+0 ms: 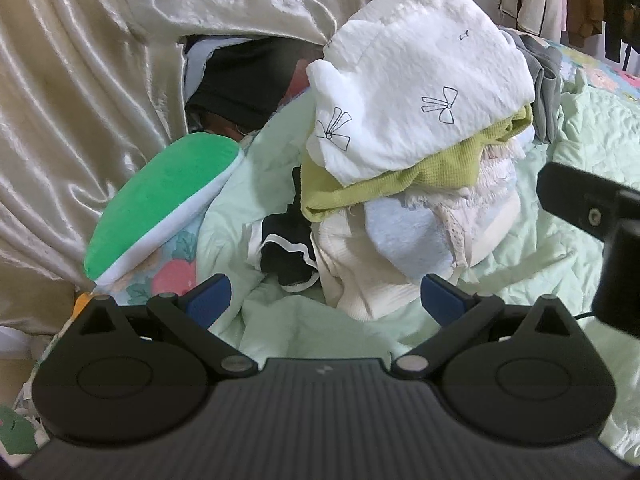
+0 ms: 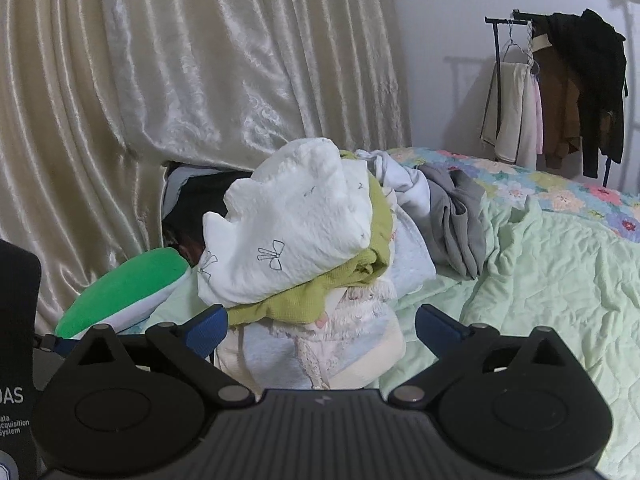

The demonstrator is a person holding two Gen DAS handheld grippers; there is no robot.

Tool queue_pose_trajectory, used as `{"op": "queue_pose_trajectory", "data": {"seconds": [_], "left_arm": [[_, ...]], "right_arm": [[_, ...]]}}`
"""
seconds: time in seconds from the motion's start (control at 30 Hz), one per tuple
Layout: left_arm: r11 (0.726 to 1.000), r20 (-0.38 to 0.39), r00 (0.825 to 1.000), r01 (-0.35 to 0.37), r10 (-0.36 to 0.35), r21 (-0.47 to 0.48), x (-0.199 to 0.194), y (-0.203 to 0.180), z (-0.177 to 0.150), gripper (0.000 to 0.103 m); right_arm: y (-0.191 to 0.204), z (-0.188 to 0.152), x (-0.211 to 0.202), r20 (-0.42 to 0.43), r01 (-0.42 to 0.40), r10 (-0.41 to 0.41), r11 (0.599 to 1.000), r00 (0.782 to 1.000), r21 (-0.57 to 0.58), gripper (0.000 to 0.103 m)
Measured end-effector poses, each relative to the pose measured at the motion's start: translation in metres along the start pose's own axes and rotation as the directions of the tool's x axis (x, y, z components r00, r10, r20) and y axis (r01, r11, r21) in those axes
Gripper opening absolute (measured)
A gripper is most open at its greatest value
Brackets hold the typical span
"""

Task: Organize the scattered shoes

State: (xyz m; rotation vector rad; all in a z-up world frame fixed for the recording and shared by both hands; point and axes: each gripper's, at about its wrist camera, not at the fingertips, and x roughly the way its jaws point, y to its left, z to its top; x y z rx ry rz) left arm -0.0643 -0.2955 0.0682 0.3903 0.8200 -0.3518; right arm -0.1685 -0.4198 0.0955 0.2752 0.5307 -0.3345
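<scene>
Left wrist view: left gripper (image 1: 326, 300) spread wide, empty, facing a leaning stack of folded white, yellow-green and pale blue clothes (image 1: 408, 168). Right gripper (image 2: 322, 330) likewise apart, holding nothing. No shoes visible anywhere. Probably searching; next calls for turning elsewhere.

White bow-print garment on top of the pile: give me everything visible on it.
The white garment is crinkled, soft-looking fabric with small black outline bows. It lies folded and bulging on top of the clothes pile, resting directly on an olive-green knit piece. Its lower edge overhangs the pile toward the green cushion. Neither claw touches it.
</scene>
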Motion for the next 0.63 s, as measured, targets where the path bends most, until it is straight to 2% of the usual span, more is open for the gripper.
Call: {"op": "queue_pose_trajectory", "data": {"seconds": [0.47, 0.63], "left_arm": [[0.999, 0.061, 0.998, -0.034, 0.035, -0.017, -0.002, 0.018, 0.008, 0.103], [0.999, 0.074, 0.997, -0.025, 0.027, -0.031, -0.007, 0.022, 0.009, 0.103]], "right_arm": [[0.008, -0.006, 0.008, -0.032, -0.004, 0.004, 1.0, 0.999, -0.004, 0.101], [0.011, -0.005, 0.006, -0.043, -0.013, 0.012, 1.0, 0.999, -0.02, 0.101]]}}
